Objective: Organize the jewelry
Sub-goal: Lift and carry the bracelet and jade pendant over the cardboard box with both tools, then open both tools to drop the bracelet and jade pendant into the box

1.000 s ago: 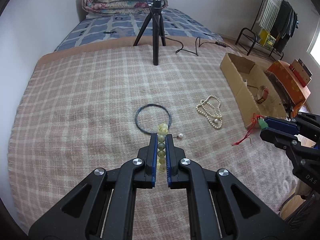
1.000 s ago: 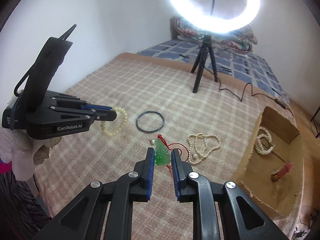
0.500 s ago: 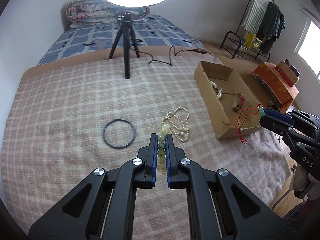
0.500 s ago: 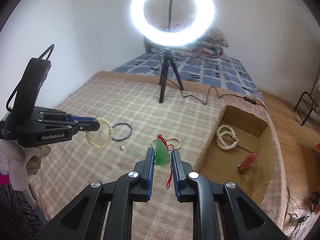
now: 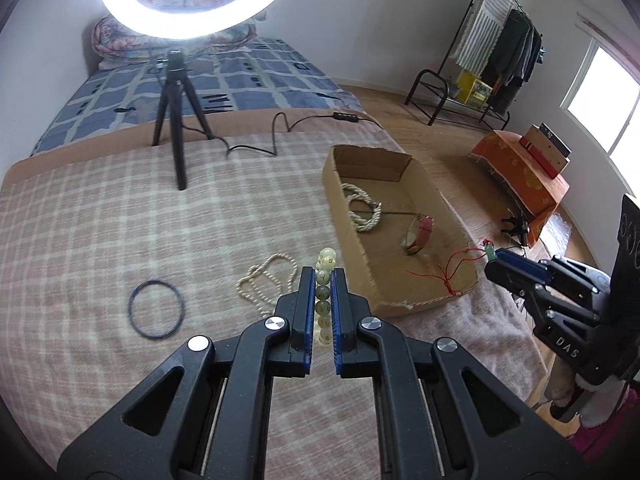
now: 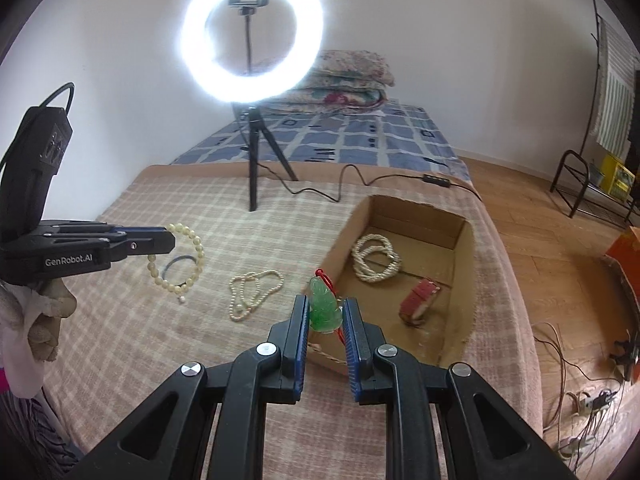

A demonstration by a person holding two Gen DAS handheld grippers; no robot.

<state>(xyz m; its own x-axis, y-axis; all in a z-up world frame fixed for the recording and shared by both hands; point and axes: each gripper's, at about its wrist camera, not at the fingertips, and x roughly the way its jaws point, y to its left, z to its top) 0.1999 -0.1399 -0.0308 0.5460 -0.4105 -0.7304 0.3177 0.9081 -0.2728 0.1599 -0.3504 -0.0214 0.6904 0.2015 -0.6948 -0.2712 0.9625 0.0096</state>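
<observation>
At lower centre of each wrist view I'm gripping something: my left gripper (image 5: 321, 280) pinches a pale bead bracelet (image 5: 325, 276), light and floppy; my right gripper (image 6: 326, 312) clamps a green jade pendant (image 6: 325, 307), hard, slick, chip-prone, flat-faced, near the cardboard box (image 6: 344, 236).

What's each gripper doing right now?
Left gripper: shut on the pale bead bracelet.
Right gripper: shut on the green jade pendant.
</observation>
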